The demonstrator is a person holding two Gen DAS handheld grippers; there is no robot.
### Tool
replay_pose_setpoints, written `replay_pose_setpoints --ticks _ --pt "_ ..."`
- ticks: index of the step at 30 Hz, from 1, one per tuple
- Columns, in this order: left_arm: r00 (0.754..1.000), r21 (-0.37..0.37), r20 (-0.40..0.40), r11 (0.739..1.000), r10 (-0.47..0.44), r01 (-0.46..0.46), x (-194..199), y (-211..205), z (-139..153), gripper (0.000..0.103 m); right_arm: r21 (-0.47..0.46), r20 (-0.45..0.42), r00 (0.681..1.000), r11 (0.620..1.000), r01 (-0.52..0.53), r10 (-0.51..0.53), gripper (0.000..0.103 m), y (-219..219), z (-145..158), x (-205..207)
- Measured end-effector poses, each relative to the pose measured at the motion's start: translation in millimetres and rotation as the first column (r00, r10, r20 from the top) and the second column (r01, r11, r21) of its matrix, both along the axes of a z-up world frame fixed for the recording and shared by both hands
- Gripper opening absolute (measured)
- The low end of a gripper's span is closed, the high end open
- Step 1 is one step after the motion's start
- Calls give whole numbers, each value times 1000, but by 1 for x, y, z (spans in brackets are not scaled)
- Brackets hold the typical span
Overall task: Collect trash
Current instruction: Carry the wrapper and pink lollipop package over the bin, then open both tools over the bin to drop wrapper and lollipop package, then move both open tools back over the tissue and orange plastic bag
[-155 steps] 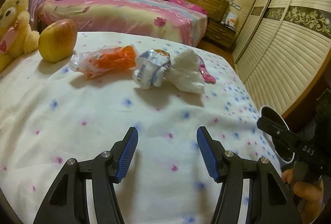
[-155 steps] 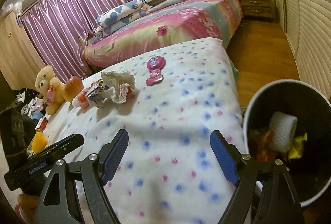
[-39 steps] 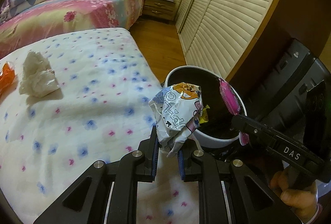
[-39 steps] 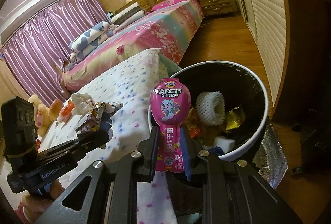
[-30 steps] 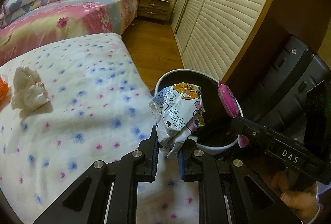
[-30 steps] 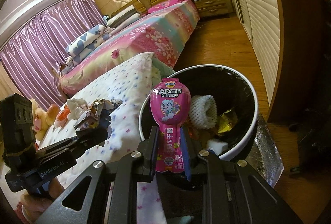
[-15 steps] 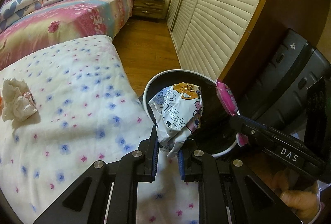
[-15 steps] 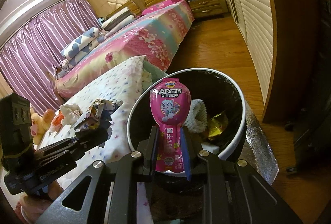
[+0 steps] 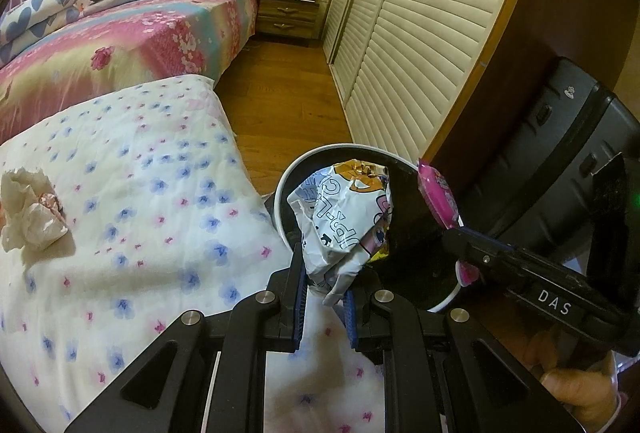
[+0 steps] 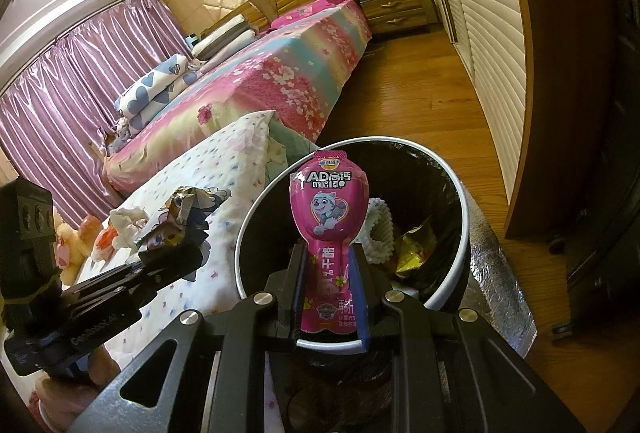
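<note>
My left gripper (image 9: pixel 325 293) is shut on a crumpled white printed wrapper (image 9: pixel 344 217), held up at the near left rim of the white-rimmed black bin (image 9: pixel 280 193). My right gripper (image 10: pixel 329 283) is shut on a pink snack pouch (image 10: pixel 329 209) that stands upright over the bin (image 10: pixel 464 233). In the left wrist view the pink pouch (image 9: pixel 438 201) shows edge-on over the bin's right side. In the right wrist view the crumpled wrapper (image 10: pixel 180 221) sits in the left gripper's jaws, left of the bin. A crumpled white tissue (image 9: pixel 30 215) lies on the flowered bedspread (image 9: pixel 132 217).
The bin holds a white foam net (image 10: pixel 380 229) and yellow foil (image 10: pixel 416 245). A dark suitcase (image 9: pixel 560 153) stands right of the bin, by slatted wardrobe doors (image 9: pixel 420 45). A second bed (image 10: pixel 260 73), a nightstand (image 9: pixel 288 17), wooden floor (image 9: pixel 280 105), an orange wrapper (image 10: pixel 105 239) and a plush toy (image 10: pixel 66 245) are visible.
Since the oldest frames both grippers went from open above the bed to shut on trash. Over the last second both views have swung slightly toward the bin; the grips are unchanged.
</note>
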State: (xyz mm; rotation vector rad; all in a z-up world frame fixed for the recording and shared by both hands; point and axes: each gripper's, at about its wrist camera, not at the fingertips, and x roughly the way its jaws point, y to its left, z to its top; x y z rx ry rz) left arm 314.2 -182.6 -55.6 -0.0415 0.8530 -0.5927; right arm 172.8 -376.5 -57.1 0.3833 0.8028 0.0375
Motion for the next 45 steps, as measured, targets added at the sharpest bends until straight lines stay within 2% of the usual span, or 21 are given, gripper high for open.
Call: replay_pose_setpoints --ticks 18,22,25,28,30,34,36,38,39,45 --pt "999 14 -12 999 -35 36 17 -20 -2 15 -4 -33 999 1000 14 -15 21 -11 -5 15" --pt "999 26 -17 999 -37 38 22 -23 -2 25 -6 -39 999 1000 23 -24 24 -15 -7 18" --pt "999 26 -15 999 -36 36 22 -23 -2 42 -11 -46 998 999 40 -40 26 -18 -8 20" --pt "1000 24 -3 999 -24 24 17 -16 -2 51 -3 -46 997 998 55 -56 31 -20 -7 18" --pt "1000 18 -10 1000 -17 17 14 -9 -4 51 -5 -42 997 998 57 -57 41 -20 -7 17" --pt "999 5 -28 1000 17 -17 5 15 -8 53 0 -32 998 999 51 -51 47 -13 -4 14" --pt "999 -4 -36 999 39 -39 0 28 -10 54 6 -25 999 999 46 -46 65 -8 -3 13" --pt "997 -14 -42 997 72 -72 -5 44 -11 56 14 -12 999 999 34 -34 78 1 -2 11" --pt "995 -18 -42 996 90 -91 -7 54 -11 57 18 -9 1000 1000 25 -25 82 7 -1 11" --pt "981 -28 -34 981 191 -192 -21 108 -10 62 2 -12 999 999 -42 42 83 45 1 12"
